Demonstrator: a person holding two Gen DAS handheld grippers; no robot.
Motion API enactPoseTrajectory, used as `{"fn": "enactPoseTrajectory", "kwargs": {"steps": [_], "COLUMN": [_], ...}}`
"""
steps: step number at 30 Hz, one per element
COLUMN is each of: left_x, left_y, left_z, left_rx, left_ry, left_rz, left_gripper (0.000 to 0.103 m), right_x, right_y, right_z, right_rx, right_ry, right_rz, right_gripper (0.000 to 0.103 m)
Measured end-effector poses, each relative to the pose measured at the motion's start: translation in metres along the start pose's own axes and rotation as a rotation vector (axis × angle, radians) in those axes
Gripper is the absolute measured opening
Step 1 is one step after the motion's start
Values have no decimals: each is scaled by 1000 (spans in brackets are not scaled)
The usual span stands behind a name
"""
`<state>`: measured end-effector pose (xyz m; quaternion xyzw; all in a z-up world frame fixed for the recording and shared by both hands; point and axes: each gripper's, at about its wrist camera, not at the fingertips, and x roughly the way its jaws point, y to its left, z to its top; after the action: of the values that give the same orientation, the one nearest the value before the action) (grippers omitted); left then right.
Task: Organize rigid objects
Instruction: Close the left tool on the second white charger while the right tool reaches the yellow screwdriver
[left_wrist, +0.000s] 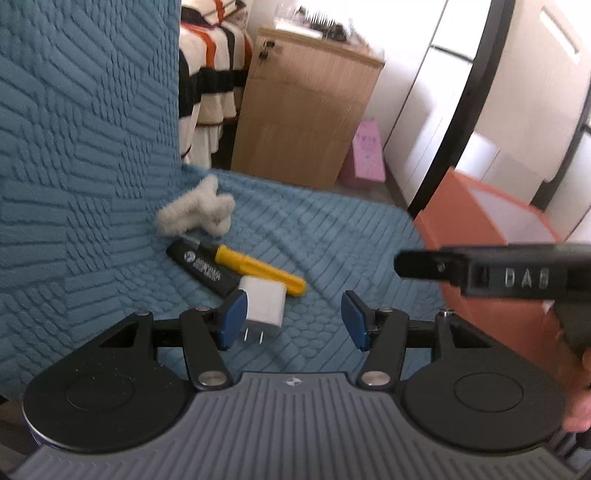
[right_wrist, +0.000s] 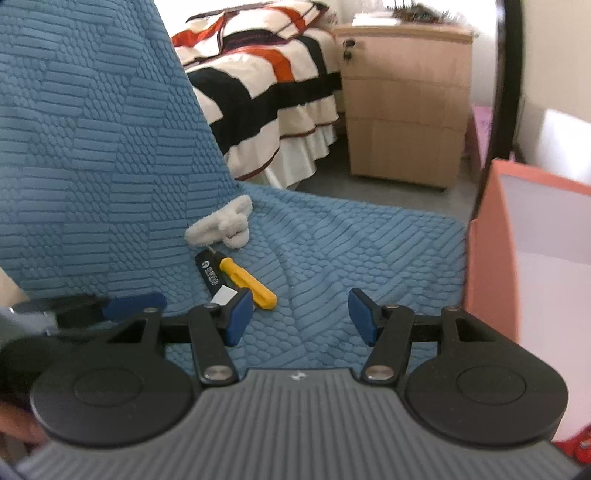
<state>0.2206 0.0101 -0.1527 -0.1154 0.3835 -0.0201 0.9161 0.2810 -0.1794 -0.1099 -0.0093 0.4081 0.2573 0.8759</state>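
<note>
Right gripper's (left_wrist: 509, 273) side: "DAS" (blurred, letters uncertain) | black tube (left_wrist: 205, 267): white print, unreadable

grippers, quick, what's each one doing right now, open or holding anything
left gripper: open, holding nothing, fingers above the white charger.
right gripper: open, empty, over the blue cover.

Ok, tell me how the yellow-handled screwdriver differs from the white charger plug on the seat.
The yellow-handled screwdriver is long and slim; the white charger plug is a squat block. The screwdriver is bright yellow, the plug plain white. The screwdriver's tip runs under the fuzzy white toy; the plug's two metal prongs point toward the camera. Both lie on the blue seat cover, beside the black tube.
</note>
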Motion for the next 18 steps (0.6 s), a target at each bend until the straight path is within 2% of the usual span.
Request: {"fn": "enactPoseTrajectory", "kwargs": {"steps": [3,6,8,12,16,18], "left_x": [11,24,31,46,60,66], "left_y": [2,6,12,23,26,22], "left_z": [-4,-5,-6,-3,-1,-3], "left_rx": [-6,-15,-62,-138,-158,-129], "left_ry": [22,41,50,62,98,119], "left_rz": [19,48,55,68,60,87], "left_gripper": [62,61,61,61,54,51], "right_x": [20,41,53,69,85,93], "right_y": [-5,-8,-6,4,12,13], "right_z": [4,7,8,9,7,5], "right_rx": [4,2,-41,-164,-267,-312], "right_ry": [36,84,109,133,169,190], "right_rz": [40,99,99,96,117,129], "right_gripper": [57,47,33,30,29,27]}}
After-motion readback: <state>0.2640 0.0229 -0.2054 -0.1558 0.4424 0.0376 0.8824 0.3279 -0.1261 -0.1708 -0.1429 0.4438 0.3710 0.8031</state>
